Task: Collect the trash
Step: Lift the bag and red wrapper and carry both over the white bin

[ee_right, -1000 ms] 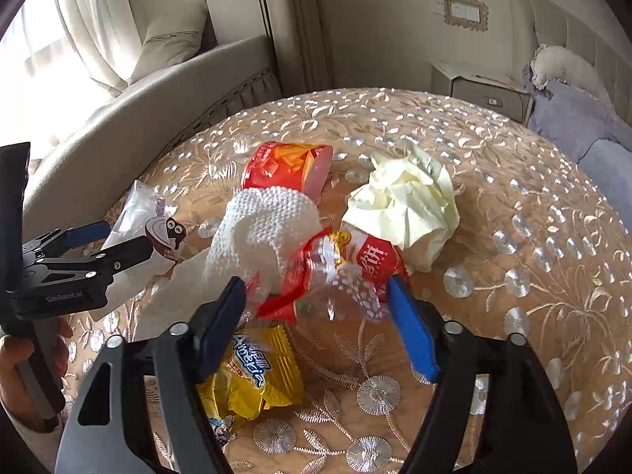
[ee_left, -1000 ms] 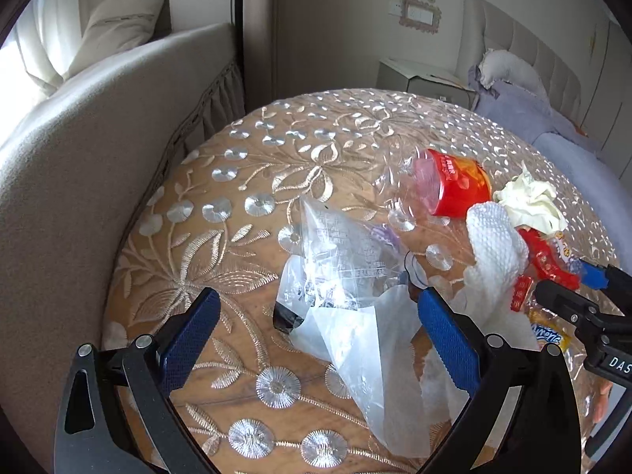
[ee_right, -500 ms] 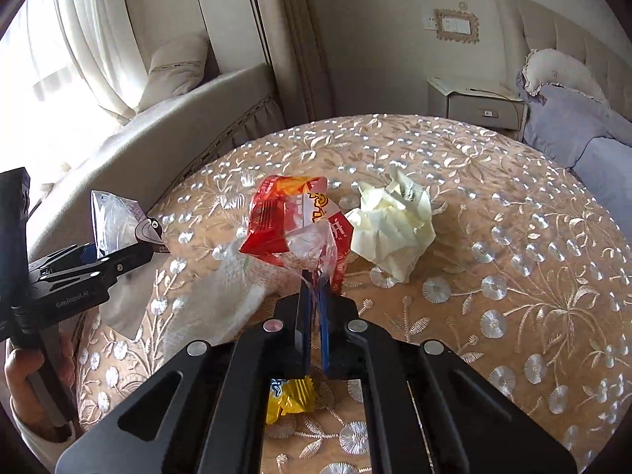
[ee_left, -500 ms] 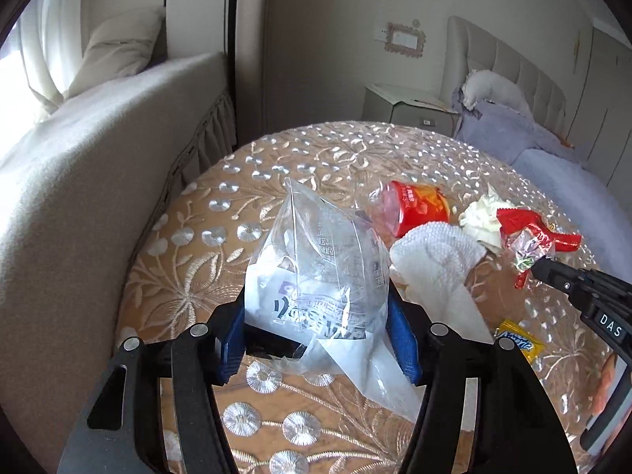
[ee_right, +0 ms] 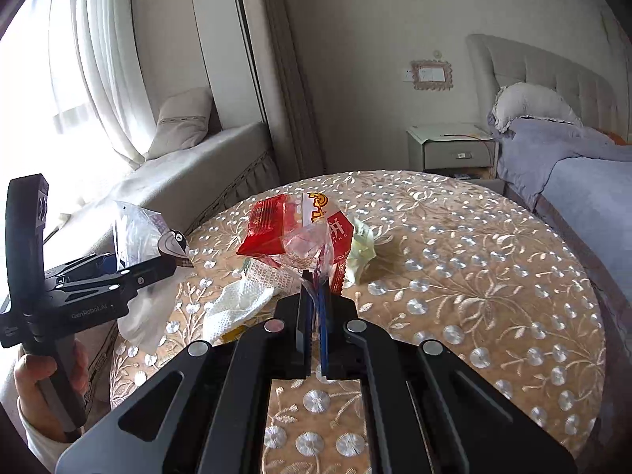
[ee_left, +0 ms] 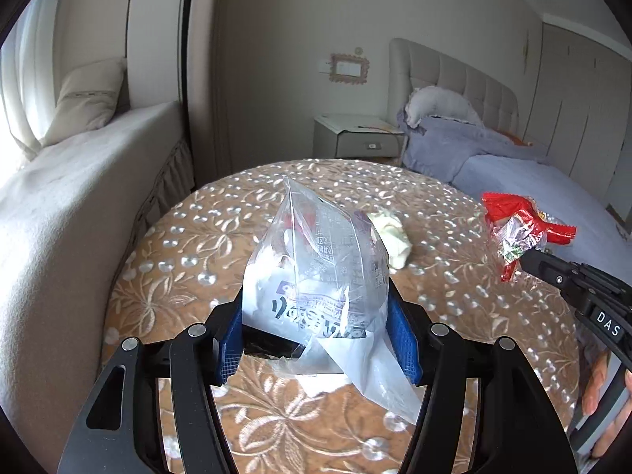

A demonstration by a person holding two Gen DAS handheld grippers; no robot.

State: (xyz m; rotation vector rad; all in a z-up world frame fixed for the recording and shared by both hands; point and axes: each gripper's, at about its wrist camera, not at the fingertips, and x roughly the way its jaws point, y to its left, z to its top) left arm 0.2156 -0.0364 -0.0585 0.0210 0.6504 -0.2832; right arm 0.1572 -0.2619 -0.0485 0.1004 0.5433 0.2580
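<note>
On the black body of my right claw, seen from the left camera, I read the white letters "DAS"; the rest is cut off. From the right camera, the black frame of my left claw carries a faint "GenRobot.AI". The crinkled red and clear snack wrapper pinched between my right claw's pads shows yellow lettering and a white Chinese character I cannot make out. The clear plastic bag in my left claw has dark printed characters, unreadable.
</note>
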